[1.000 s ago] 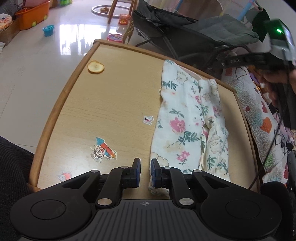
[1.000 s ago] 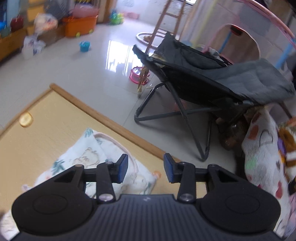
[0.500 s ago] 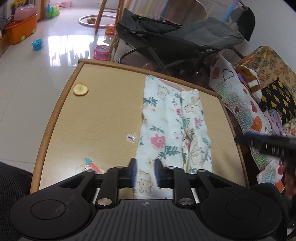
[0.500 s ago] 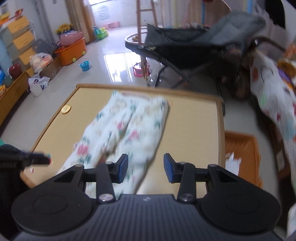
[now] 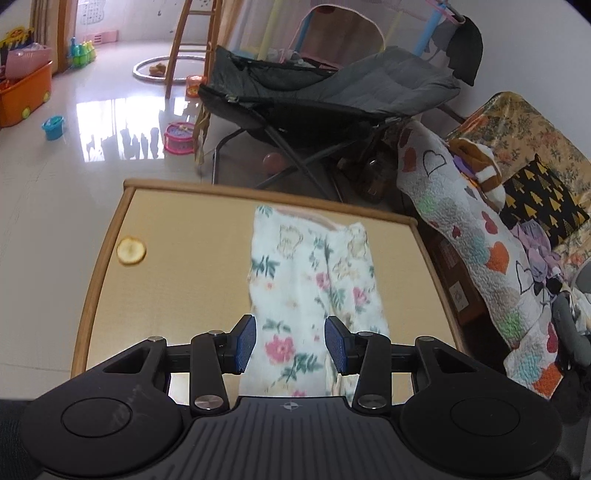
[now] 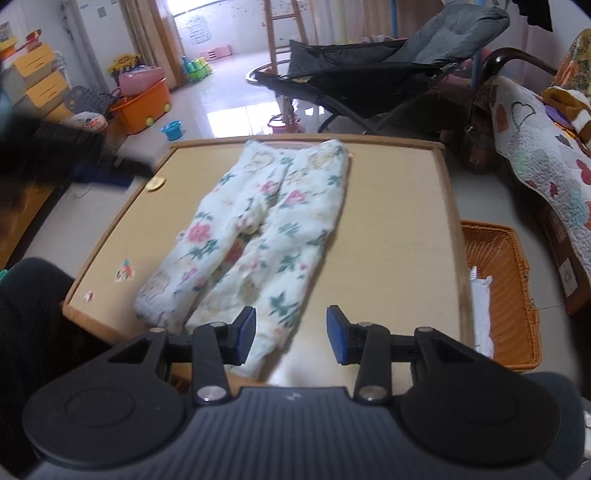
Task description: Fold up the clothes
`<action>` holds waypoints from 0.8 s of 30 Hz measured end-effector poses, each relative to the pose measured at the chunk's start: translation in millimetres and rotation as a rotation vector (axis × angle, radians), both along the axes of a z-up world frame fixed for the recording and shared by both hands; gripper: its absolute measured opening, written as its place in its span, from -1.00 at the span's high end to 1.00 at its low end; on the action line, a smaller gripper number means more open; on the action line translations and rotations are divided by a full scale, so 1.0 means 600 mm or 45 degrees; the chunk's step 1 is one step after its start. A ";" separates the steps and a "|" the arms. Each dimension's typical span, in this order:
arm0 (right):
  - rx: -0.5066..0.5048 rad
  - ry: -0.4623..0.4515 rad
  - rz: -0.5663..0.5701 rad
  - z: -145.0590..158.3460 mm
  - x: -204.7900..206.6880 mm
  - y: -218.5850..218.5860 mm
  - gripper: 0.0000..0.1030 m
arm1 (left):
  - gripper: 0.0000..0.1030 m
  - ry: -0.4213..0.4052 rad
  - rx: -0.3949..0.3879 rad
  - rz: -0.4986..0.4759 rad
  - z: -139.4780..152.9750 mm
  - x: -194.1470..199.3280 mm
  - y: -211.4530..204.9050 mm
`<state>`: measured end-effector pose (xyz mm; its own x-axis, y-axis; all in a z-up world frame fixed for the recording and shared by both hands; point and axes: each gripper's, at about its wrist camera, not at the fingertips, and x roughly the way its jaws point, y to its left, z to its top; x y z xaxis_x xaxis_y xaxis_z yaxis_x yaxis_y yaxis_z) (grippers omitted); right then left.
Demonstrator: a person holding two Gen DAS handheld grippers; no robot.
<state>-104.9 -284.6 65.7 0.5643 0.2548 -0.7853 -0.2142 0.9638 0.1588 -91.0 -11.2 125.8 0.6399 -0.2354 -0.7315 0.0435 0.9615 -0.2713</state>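
Your floral trousers [image 6: 255,236] lie flat on the worktop [image 6: 399,236], waistband at its far edge. Your left gripper [image 5: 290,345] has just been opening, fingers apart, empty; your right gripper [image 6: 290,334] is open too, holding nothing.

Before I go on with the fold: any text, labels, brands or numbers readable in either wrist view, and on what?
None can be read.
Wall chart by the doorway: rows of print, too small.
Wall sheet in the left view: too blurred.
Stickers on the table: pictures only, no legible words.
Left gripper body: a small crosshair mark, no lettering.
Floral trousers: pattern only, no tag showing.
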 end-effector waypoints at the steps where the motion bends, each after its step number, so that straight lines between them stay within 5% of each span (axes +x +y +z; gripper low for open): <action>1: -0.010 0.000 0.007 -0.003 -0.003 0.004 0.19 | 0.14 -0.004 0.003 -0.006 0.005 0.010 -0.002; 6: -0.006 0.009 0.048 -0.013 -0.011 0.020 0.19 | 0.14 -0.007 0.031 -0.076 0.014 0.069 -0.028; 12: 0.020 0.006 0.111 -0.018 -0.010 0.034 0.21 | 0.14 0.081 -0.008 -0.123 -0.034 0.153 -0.073; 24: 0.043 0.038 0.212 -0.041 0.027 0.096 0.27 | 0.15 0.201 0.154 -0.333 -0.117 0.261 -0.172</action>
<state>-88.5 -227.1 41.0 0.4888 0.3695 -0.7903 -0.3652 0.9093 0.1993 65.5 -114.3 55.8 0.4455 -0.2820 -0.8497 0.2599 0.9490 -0.1786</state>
